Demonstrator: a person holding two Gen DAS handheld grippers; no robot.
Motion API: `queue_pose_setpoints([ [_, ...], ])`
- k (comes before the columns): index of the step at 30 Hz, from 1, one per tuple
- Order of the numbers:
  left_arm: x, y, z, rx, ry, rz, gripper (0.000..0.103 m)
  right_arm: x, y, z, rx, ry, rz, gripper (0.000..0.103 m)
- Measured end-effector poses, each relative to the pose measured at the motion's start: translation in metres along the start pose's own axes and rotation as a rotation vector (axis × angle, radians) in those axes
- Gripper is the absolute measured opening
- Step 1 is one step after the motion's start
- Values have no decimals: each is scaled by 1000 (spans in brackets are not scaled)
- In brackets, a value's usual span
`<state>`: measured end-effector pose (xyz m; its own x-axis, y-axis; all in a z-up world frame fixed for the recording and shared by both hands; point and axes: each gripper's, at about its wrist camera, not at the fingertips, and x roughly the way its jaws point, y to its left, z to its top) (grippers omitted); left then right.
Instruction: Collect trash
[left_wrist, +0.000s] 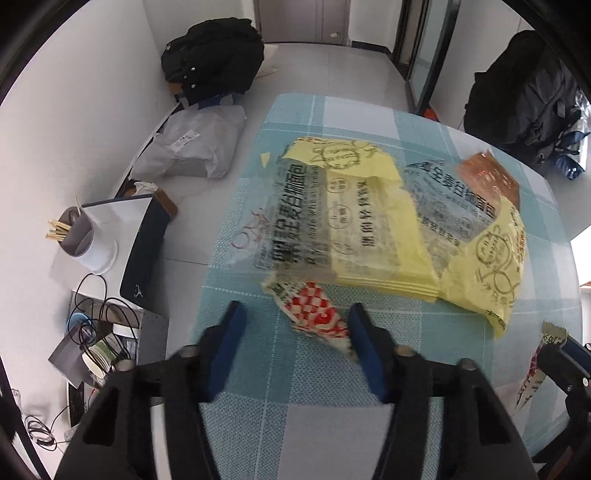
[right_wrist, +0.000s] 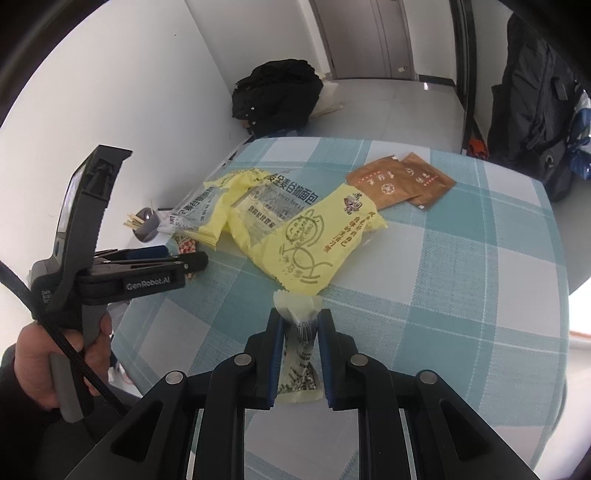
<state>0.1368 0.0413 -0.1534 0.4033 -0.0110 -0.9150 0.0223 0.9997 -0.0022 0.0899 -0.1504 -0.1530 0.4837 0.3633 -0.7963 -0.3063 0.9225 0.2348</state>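
A red-and-white checked wrapper (left_wrist: 314, 314) lies on the teal checked tablecloth (left_wrist: 295, 424), between the fingers of my left gripper (left_wrist: 297, 325). It touches the right-hand pad, while the left-hand pad stands apart from it, so the jaws are open. Behind it lie two yellow bread bags (left_wrist: 351, 221) (left_wrist: 487, 266), overlapping. My right gripper (right_wrist: 300, 321) is shut on a small pale wrapper (right_wrist: 301, 332) with a barcode, held upright above the cloth. Two brown sachets (right_wrist: 402, 181) rest farther back. In the right wrist view the left gripper (right_wrist: 184, 264) is at the table's left edge.
Off the table's left edge lie a cup of wooden sticks (left_wrist: 85, 236), a dark folder, cables (left_wrist: 96, 314) and paper cups. A black backpack (left_wrist: 214, 59) and grey parcel bag (left_wrist: 192, 147) sit on the floor. Dark bags (left_wrist: 524, 103) hang far right. A hand (right_wrist: 37, 362) grips the left handle.
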Motion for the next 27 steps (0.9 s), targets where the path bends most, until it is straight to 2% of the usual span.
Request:
queue_pose_setpoints([
  [1, -1, 0, -1, 3, -1, -2, 34, -2, 0, -1, 1, -3, 0, 17],
  [3, -4, -2, -3, 24, -3, -6, 24, -5, 0, -3, 2, -11, -5, 17],
  [5, -4, -3, -6, 33, -2, -4, 24, -8, -1, -4, 5, -17, -7, 17],
  [12, -11, 1, -19, 4, 26, -69, 24, -21, -3, -8, 12, -46, -9, 17],
  [20, -20, -9, -34, -15, 121, -164, 24, -36, -10, -14, 32, -74, -11, 17],
  [27, -34, -41, -48, 92, 138, -203, 24, -43, -17, -19, 33, -85, -21, 17],
])
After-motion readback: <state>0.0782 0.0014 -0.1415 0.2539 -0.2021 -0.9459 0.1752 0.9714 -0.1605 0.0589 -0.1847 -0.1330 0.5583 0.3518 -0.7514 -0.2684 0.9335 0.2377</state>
